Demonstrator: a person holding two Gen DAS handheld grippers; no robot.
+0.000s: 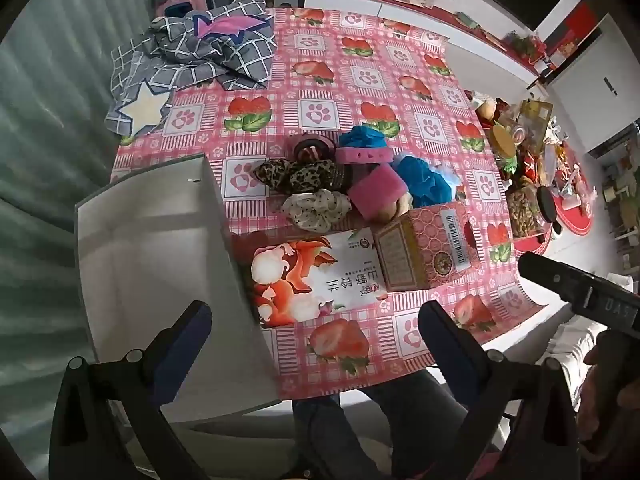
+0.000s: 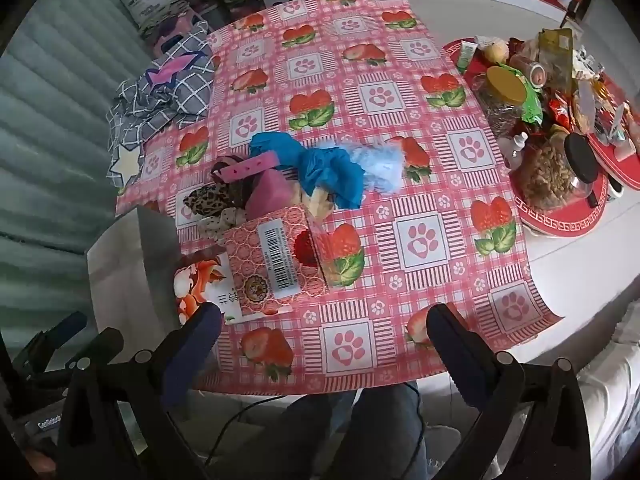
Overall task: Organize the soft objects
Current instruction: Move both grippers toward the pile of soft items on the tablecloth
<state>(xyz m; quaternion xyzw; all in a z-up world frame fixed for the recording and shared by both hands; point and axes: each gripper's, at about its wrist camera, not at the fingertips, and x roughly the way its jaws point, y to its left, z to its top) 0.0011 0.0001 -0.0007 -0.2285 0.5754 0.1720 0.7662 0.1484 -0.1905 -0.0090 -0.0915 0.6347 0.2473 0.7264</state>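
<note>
- A person seated at a table covered with a strawberry-and-paw-print cloth (image 2: 420,236) holds two claws above its near edge, both angled steeply down; jeans-clad knees show below.
- The left claw (image 1: 316,320) is spread wide and pinches nothing. It hangs over the near edge, with a grey bin (image 1: 160,248) at its ten o'clock, likely the place where the soft things are meant to go.
- The right claw (image 2: 324,324) is likewise spread wide and empty, poised at the six o'clock edge of the cloth, seemingly ready to reach in.
- The soft things sit in one heap near the middle of the table, at twelve o'clock from both claws: a leopard-print scrunchie (image 1: 296,174), a dotted cream scrunchie (image 1: 316,209), a pink sponge (image 1: 378,192), a bunched blue cloth (image 2: 324,168) and a pale blue fluffy piece (image 2: 380,168) touching it at three o'clock.
- A pink patterned box (image 2: 276,260) stands just in front of the heap and may get in the way of a straight reach; a flat printed pack (image 1: 316,276) lies beside it, against the bin.
- A grey checked quilt (image 1: 192,56) lies crumpled at the table's ten o'clock corner, well apart from the heap.
- Jars and snack packets (image 2: 540,120) crowd the two o'clock side, clear of the work.
- Sorting looks barely begun: nothing is lifted.
</note>
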